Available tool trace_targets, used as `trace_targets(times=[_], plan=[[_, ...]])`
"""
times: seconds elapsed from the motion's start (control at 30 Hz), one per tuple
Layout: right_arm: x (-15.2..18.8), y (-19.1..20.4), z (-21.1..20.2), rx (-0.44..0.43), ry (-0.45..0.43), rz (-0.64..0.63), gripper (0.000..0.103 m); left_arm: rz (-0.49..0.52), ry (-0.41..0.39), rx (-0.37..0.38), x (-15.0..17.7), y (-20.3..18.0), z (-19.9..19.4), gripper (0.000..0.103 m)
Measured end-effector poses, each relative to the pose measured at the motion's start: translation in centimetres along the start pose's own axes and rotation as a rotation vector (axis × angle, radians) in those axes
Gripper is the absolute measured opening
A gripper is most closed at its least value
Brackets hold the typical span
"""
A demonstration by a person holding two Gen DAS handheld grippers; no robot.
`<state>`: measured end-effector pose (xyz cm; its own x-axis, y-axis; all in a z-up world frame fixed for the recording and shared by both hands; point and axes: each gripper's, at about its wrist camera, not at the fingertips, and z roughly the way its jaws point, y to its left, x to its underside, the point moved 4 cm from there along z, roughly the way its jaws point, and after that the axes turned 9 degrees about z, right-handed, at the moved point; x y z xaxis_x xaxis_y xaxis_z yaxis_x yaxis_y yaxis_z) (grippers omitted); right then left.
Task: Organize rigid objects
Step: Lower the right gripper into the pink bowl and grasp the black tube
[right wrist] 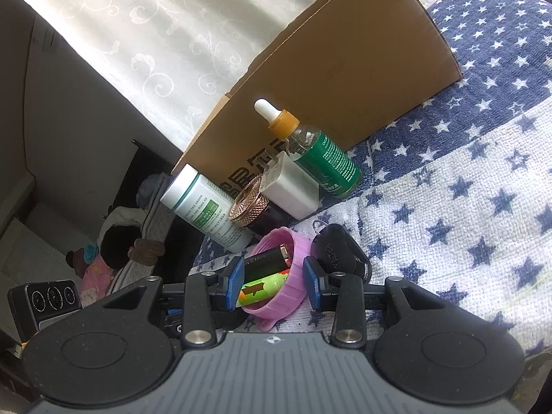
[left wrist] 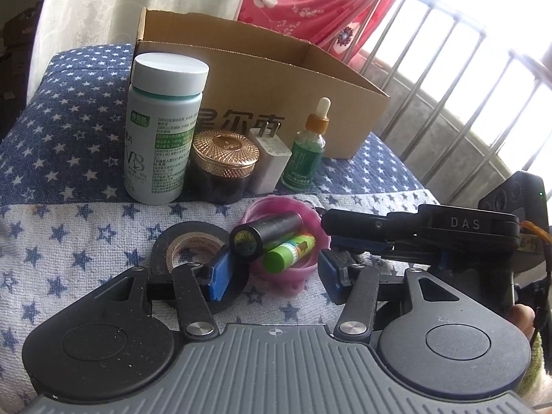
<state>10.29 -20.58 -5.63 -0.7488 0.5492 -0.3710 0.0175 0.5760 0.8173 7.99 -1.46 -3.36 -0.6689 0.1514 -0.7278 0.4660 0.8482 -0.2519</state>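
A pink cup (left wrist: 276, 269) (right wrist: 293, 265) holds a black tube (left wrist: 265, 231) (right wrist: 265, 260) and a green tube (left wrist: 289, 255) (right wrist: 265, 286); it looks tilted. My right gripper (right wrist: 273, 284) is shut on it, a blue pad on each side, and reaches in from the right (left wrist: 333, 238) in the left wrist view. My left gripper (left wrist: 273, 277) is open, its pads flanking the cup without pressing on it. Its left pad hangs over a black tape roll (left wrist: 165, 238). A black key fob (right wrist: 338, 252) lies just behind the cup.
Along an open cardboard box (left wrist: 258, 69) (right wrist: 345, 69) stand a white pill bottle (left wrist: 162, 138), a gold-lidded jar (left wrist: 224, 162), a white charger (left wrist: 272, 162) and a green dropper bottle (left wrist: 307, 151). A star-patterned cloth (left wrist: 69, 224) covers the surface. Metal bars (left wrist: 448, 103) rise at the right.
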Motion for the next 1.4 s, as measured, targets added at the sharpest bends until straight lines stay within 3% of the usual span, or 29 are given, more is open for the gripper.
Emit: trace_targets(times=[0.17,0.37,0.6,0.83,0.93,1.03,1.4], plan=[[-0.2,-0.1,0.0,-0.002,-0.002,0.003,0.04,0.016,-0.004,0.044,0.3,-0.5,-0.4,0.052],[-0.7,-0.1,-0.4,-0.001,-0.018,0.009,0.04,0.02,-0.017,0.017,0.5,-0.2,-1.0,0.052],[-1.1,0.8,-0.1,-0.027,0.024,0.041,0.04,-0.117,-0.014,0.087,-0.1,2.7,-1.2,0.052],[-1.1,1.1,0.6,-0.041,0.065,0.095,0.04,-0.215,0.009,0.144,0.1,3.8,-0.5,0.044],[-1.0,0.8,0.8,-0.052,0.084,0.126,0.04,-0.217,0.003,0.133,0.1,3.5,-0.6,0.041],[-0.9,0.7,1.1,-0.057,0.104,0.15,0.04,-0.221,-0.006,0.17,-0.1,2.9,-0.8,0.029],[-1.1,0.9,1.7,-0.075,0.137,0.217,0.04,-0.087,-0.059,0.093,-1.1,0.5,-0.9,0.023]])
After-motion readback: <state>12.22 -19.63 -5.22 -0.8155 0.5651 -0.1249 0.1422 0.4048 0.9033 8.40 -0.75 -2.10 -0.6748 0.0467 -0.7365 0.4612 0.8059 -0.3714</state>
